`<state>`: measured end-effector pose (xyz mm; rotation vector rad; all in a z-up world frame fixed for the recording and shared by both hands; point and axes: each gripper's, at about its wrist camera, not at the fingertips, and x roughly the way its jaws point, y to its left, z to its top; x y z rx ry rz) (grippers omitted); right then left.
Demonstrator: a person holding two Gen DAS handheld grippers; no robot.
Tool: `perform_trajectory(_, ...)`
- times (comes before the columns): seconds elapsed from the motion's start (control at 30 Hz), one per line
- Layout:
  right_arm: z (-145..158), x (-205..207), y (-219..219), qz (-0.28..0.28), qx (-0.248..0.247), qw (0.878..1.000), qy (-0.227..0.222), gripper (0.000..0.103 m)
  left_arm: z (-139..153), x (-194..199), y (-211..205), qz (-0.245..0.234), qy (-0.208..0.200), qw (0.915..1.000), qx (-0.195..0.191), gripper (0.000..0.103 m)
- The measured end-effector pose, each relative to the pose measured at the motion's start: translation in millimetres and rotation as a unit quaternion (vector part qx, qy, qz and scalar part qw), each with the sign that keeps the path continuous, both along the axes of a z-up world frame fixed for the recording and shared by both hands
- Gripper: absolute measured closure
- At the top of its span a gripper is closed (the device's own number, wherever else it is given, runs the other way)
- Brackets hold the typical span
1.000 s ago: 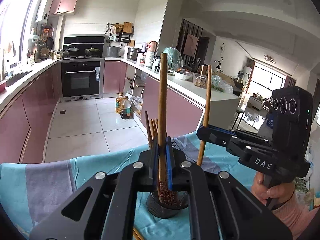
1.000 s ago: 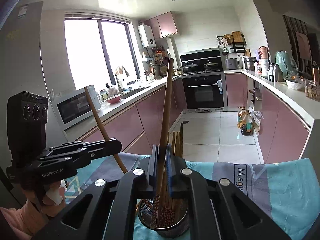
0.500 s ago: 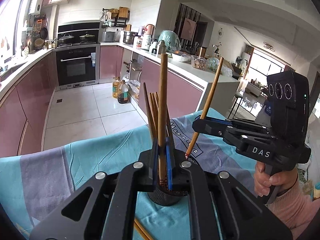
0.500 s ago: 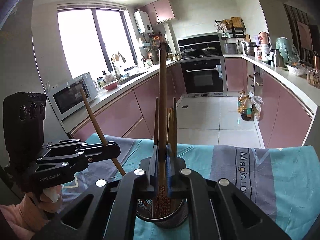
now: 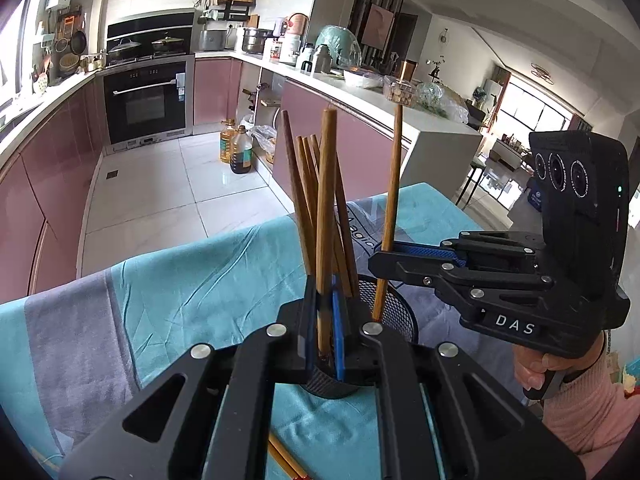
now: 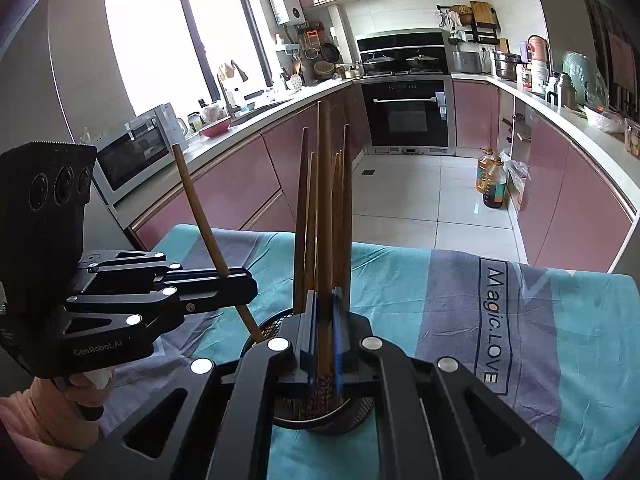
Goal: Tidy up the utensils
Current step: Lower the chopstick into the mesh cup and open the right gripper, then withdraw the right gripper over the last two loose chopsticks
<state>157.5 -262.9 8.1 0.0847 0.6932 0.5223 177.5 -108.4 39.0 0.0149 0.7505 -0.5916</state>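
Here, both tools are over one holder.
Left gripper (image 5: 324,320): its blue pads are clamped narrow on a single wooden chopstick (image 5: 326,216) that stands nearly upright, its patterned lower end just inside the rim of the holder.
Right gripper (image 6: 324,332): likewise pinched tight on one chopstick (image 6: 325,216), upright, with its speckled tip down in the mesh (seen from the left wrist, this stick leans slightly and its lower end sits at the holder's rim).
Holder: a round black mesh utensil cup (image 5: 394,300) standing on the cloth, just ahead of both sets of jaws.
Chopsticks in the cup (image 5: 306,196): several brown sticks, fanned out and leaning against each other.
Loose chopsticks (image 5: 286,460): a pair lying flat on the cloth near the bottom edge of the left wrist view, partly hidden by the gripper body.
Cloth (image 6: 420,280): teal and grey striped, printed with lettering, covering the table.
Hands: a pink sleeve (image 5: 588,412) shows behind the right gripper's handle.
Background: a kitchen with pink cabinets and a black oven (image 6: 408,116).
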Motion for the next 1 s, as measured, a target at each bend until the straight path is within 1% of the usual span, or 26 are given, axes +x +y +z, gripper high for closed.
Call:
perform_trajectory(0.17,-4.3,7.6,1.4,-0.009,0.007,1.000,0.009,0.095,-8.0,12.4,0.3,0.009,0.010,0.9999,-0.002,0.095)
perform_trajectory(0.27,-5.8,6.8,0.4,-0.014,0.013,1.000,0.012,0.095,-12.2,11.3,1.0,0.011,0.008,0.9999,0.001,0.084)
perform_trajectory(0.33,-6.6,6.1,-0.4,-0.015,0.018,1.000,0.013,0.095,-14.0,8.3,1.1,0.015,0.003,0.9999,0.005,0.083)
perform_trajectory(0.43,-7.5,2.5,-1.2,-0.014,0.024,1.000,0.010,0.094,-15.7,6.8,5.1,0.018,0.002,0.9998,0.001,0.082)
perform_trajectory(0.47,-7.3,0.2,-1.5,-0.014,0.027,1.000,0.007,0.092,-15.9,5.6,7.0,0.021,-0.002,0.9998,0.000,0.081)
perform_trajectory(0.5,-6.7,-2.0,-1.4,-0.013,0.028,1.000,0.005,0.090,-16.0,4.1,9.8,0.023,-0.004,0.9997,-0.003,0.079)
perform_trajectory(0.57,-5.0,-8.9,-2.0,-0.013,0.031,0.999,-0.003,0.082,-17.2,1.3,16.8,0.027,-0.006,0.9996,-0.010,0.077)
perform_trajectory(0.63,-2.0,-17.9,-2.0,-0.010,0.032,0.999,-0.015,0.081,-17.5,-5.6,25.7,0.032,-0.014,0.9992,-0.018,0.073)
perform_trajectory(0.73,3.7,-34.4,-1.2,0.008,0.040,0.999,-0.031,0.076,-16.5,-19.1,40.4,0.041,-0.030,0.9984,-0.026,0.068)
perform_trajectory(0.83,7.8,-55.9,4.6,0.041,0.041,0.997,-0.047,0.071,-17.1,-33.2,57.7,0.054,-0.044,0.9970,-0.034,0.059)
perform_trajectory(0.9,8.0,-68.4,10.7,0.062,0.037,0.996,-0.052,0.071,-21.3,-41.9,69.6,0.070,-0.049,0.9958,-0.031,0.049)
perform_trajectory(0.97,3.3,-78.8,19.5,0.088,0.033,0.994,-0.047,0.066,-27.7,-48.8,79.7,0.084,-0.048,0.9950,-0.024,0.049)
perform_trajectory(1.0,0.2,-82.8,24.8,0.098,0.031,0.994,-0.043,0.065,-31.9,-51.5,84.9,0.093,-0.045,0.9945,-0.021,0.048)
